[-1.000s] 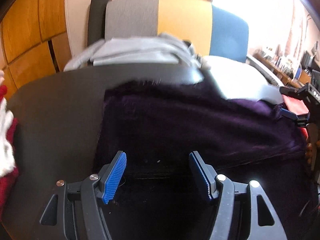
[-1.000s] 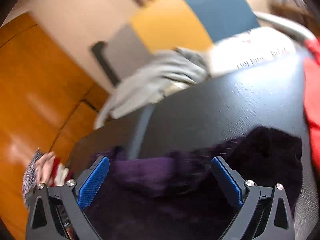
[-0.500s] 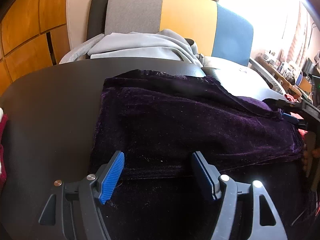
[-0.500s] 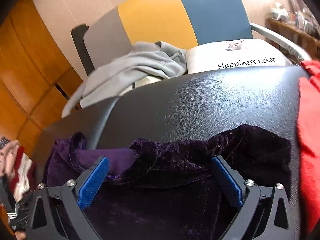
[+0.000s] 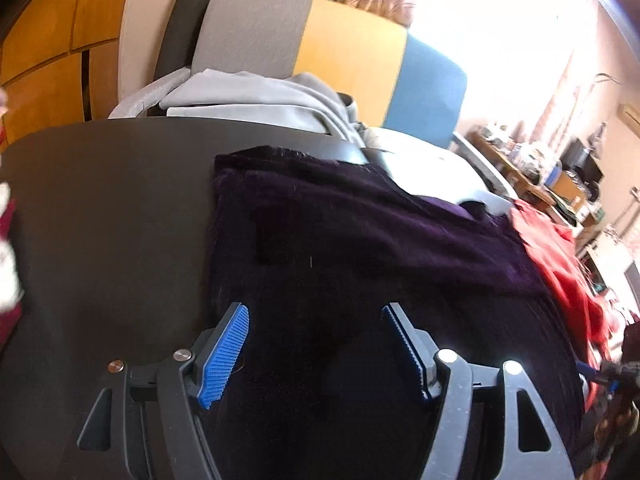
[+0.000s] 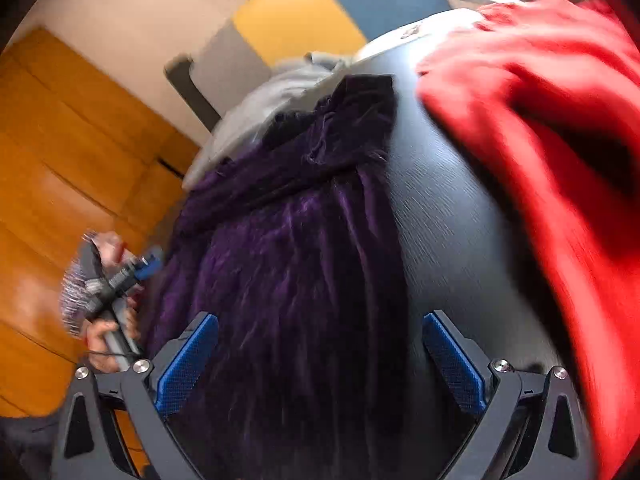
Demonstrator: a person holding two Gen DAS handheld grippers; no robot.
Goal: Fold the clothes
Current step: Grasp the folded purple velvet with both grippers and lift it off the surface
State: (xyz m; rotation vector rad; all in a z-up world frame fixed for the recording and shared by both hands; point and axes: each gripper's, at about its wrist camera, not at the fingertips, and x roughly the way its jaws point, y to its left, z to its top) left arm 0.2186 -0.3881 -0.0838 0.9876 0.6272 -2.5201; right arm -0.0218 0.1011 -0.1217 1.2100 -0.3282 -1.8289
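Closest to both cameras lies the purple velvet garment (image 5: 360, 248), spread on the black table (image 5: 100, 220). Its long axis runs away from the right gripper (image 6: 320, 352), and across in front of the left gripper (image 5: 316, 340). Both grippers stand wide open and empty, just above the garment's near edge. Beside the garment, on its right, lies a red cloth (image 6: 540, 120). Behind the garment, grey clothes (image 5: 248, 96) rest on a chair (image 5: 348, 52).

A dark purple velvet cloth (image 5: 360, 248) lies on the black table (image 5: 112, 200), with a red garment (image 6: 540, 128) at 3 o'clock and a grey-yellow-blue chair (image 5: 344, 64) at 12.
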